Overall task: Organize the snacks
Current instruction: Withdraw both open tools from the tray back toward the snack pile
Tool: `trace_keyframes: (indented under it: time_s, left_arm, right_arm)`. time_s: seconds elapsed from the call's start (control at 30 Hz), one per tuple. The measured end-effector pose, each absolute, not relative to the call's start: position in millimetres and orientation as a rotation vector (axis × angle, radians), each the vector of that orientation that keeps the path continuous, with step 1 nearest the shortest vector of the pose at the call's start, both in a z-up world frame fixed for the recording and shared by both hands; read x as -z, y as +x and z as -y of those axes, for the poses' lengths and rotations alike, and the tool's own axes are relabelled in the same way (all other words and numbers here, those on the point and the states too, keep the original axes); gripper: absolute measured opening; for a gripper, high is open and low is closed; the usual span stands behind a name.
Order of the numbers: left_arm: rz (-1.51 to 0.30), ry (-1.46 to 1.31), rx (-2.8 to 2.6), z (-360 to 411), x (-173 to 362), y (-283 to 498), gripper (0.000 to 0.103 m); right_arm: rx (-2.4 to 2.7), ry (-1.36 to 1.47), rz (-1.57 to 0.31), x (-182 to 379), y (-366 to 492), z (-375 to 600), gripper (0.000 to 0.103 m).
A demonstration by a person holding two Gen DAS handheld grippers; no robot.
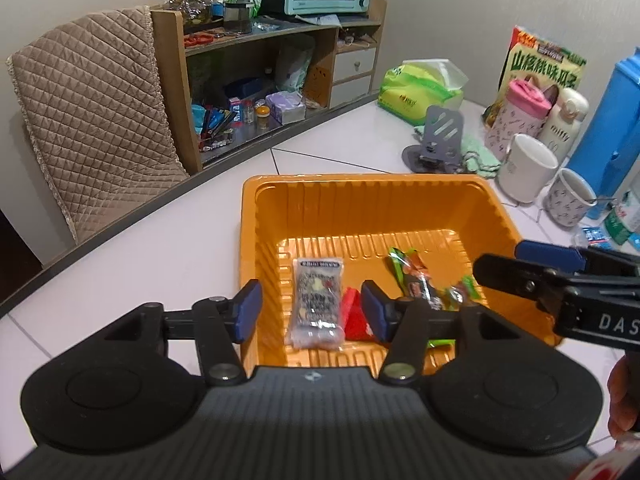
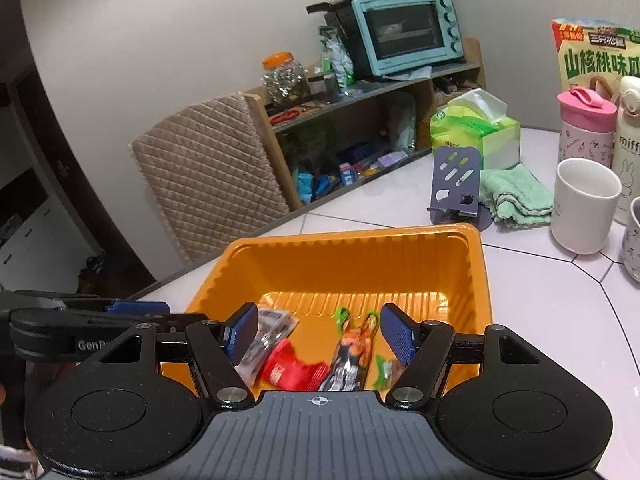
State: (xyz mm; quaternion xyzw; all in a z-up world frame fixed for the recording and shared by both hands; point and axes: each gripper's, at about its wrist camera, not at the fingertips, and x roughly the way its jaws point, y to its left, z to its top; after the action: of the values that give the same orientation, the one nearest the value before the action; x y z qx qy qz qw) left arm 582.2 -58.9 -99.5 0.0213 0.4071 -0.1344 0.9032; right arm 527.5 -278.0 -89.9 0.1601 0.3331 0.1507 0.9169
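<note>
Orange ribbed plastic, a deep rectangular tray, sits on the white tiled surface and holds all the snacks in sight. On its floor lie a clear grey-printed snack packet, a small red foil packet, a long green-and-orange wrapped snack bar and a small green wrapped candy towards the right wall.

The left hand-held gripper hovers over the near rim of the tray, level and pointing forward, its blue-padded jaws spread apart with nothing between them; the grey packet and the red packet show in the gap below. The right hand-held gripper hangs beside it over the same near edge, jaws likewise wide apart and empty, the bar and red packet visible beneath. Each tool shows at the edge of the other's wrist view, so they are close together side by side.

Further back on the surface stand a grey metal phone stand, a folded mint-green cloth, a green pack of tissues, a plain white mug, a pink-lidded bottle and a large yellow-green seed bag. Against the wall, a wooden shelf unit carries a teal toaster oven and an orange-lidded clear jar. A beige quilted chair back stands by the surface's far edge.
</note>
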Motion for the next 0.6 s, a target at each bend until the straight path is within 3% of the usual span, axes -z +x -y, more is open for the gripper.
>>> trace_keyframes:
  time_s: [0.6]
  left_arm:
    - [-0.884, -0.018, 0.276, 23, 82, 454, 0.055]
  right_arm:
    - [-0.282, 0.345, -0.701, 71, 391, 293, 0.068]
